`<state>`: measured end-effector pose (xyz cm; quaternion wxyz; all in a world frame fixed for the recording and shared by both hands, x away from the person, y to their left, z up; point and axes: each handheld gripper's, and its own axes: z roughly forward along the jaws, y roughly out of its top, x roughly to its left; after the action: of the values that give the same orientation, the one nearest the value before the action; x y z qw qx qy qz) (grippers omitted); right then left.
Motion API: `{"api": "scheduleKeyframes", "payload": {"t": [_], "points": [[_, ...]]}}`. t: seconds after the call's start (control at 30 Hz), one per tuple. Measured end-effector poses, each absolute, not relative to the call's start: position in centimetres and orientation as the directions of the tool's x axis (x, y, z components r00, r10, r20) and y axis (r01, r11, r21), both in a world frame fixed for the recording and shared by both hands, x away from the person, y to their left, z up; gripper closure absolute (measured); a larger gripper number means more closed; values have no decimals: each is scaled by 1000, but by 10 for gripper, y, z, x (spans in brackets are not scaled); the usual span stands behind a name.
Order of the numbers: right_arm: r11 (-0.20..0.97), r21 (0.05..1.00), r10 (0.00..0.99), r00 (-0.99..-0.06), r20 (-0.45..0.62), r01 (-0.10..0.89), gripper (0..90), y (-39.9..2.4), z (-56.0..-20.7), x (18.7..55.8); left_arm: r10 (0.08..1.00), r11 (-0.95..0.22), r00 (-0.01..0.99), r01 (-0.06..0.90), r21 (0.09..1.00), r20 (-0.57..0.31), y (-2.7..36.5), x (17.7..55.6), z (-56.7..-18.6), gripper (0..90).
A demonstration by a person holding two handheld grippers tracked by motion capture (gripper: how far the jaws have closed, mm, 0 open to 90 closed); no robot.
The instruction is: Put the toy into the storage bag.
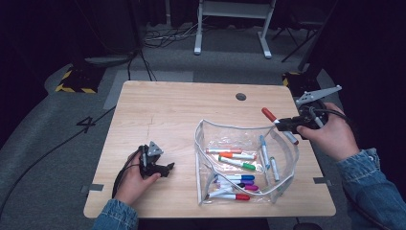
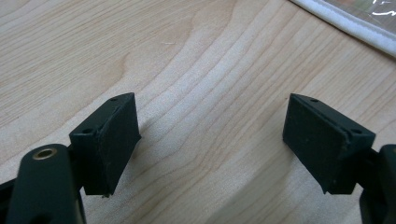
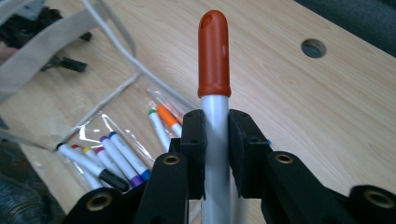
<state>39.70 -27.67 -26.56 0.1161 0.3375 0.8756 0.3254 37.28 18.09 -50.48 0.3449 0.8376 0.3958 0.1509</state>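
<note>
We are holding a red-capped marker [image 3: 214, 84] in the right gripper [image 1: 287, 123], jaws pinched tight on its white barrel just below the cap, and it is hanging in the air above the right rim of the clear pouch [image 1: 203, 143]. That pouch is standing open on the right half of the wooden table [image 1: 163, 105], with a good dozen markers [image 1: 234, 158] already lying inside in loose rows. The left gripper [image 2: 210, 140] is resting on the bare wood to the left of the pouch, near the front edge, jaws wide apart with nothing between them.

So we are, by the look of it, bagging markers one at a time. To do this well, we are wanting the marker carried left over the open mouth, clear of the zip edge, and tipped roughly in line with the others before we let go low. The pouch wall looks floppy; steadying its left rim with the idle gripper could help.
</note>
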Motion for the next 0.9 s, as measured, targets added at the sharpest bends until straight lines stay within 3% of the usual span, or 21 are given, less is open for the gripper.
{"api": "scheduleKeyframes", "payload": {"t": [0.43,0.9], "points": [[661,627,518,-855,17,413,772,-222,-264,377,769,-444,638,560,699,-23,180,373,-505,190],[725,574,414,-907,77,380,772,-178,-304,375,768,-446,640,560,699,-23,181,373,-505,189]]}}
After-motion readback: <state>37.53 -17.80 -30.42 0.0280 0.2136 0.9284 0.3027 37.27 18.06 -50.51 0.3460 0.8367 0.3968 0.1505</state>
